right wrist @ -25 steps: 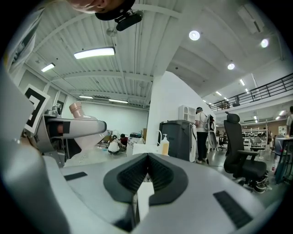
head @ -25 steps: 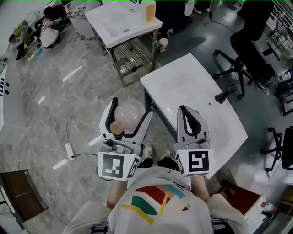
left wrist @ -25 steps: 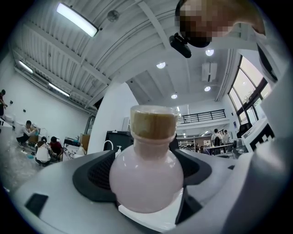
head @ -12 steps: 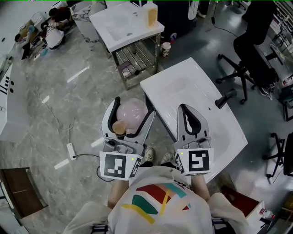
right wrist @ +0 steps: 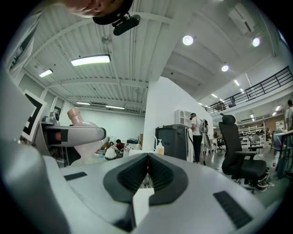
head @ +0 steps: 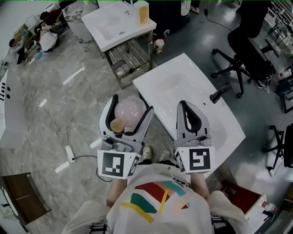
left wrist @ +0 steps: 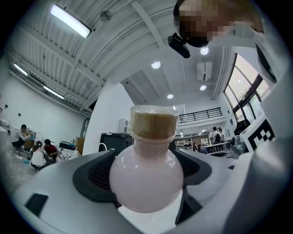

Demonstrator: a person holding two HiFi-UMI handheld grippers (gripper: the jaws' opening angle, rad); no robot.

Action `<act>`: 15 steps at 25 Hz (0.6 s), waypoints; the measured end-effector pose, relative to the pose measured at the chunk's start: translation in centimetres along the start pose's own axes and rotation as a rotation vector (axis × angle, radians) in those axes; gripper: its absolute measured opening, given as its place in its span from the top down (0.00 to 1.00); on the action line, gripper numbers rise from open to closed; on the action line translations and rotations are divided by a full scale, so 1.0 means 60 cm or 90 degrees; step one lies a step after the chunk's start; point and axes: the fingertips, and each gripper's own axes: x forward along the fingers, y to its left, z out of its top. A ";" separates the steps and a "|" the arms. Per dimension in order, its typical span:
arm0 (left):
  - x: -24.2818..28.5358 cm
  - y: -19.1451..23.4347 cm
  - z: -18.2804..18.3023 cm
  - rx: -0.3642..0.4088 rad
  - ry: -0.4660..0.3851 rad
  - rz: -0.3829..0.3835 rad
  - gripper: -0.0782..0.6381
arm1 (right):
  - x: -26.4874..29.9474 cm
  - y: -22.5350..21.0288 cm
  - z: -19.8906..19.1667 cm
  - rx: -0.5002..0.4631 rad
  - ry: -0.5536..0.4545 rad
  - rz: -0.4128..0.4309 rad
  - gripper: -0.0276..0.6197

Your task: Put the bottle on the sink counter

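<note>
A round pink bottle (head: 129,112) with a cork stopper (head: 116,124) lies between the fingers of my left gripper (head: 132,108), which is shut on its belly. It hangs over the floor, just left of the white sink counter (head: 178,82). In the left gripper view the bottle (left wrist: 146,178) fills the jaws, cork (left wrist: 153,122) pointing up. My right gripper (head: 184,105) is shut and empty over the counter's near edge. In the right gripper view its jaws (right wrist: 147,161) are pressed together, and the bottle (right wrist: 78,119) shows at the left.
A black faucet (head: 219,93) stands at the counter's right side. Behind is a second white sink stand (head: 114,23) with a yellow bottle (head: 143,13) and a cup (head: 159,45) beside it. An office chair (head: 240,50) is at the right. A power strip (head: 69,151) lies on the floor.
Both grippers keep almost the same pose. The sink counter has slid slightly to the left in the head view.
</note>
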 end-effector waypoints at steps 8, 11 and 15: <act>0.060 -0.102 -0.006 -0.010 0.002 -0.106 0.35 | -0.075 -0.106 -0.004 -0.001 0.006 -0.122 0.94; 0.088 -0.156 -0.011 -0.018 0.000 -0.175 0.35 | -0.119 -0.153 -0.008 -0.002 0.008 -0.197 0.94; 0.113 -0.240 -0.022 -0.031 0.003 -0.269 0.35 | -0.193 -0.206 -0.020 -0.002 0.016 -0.297 0.94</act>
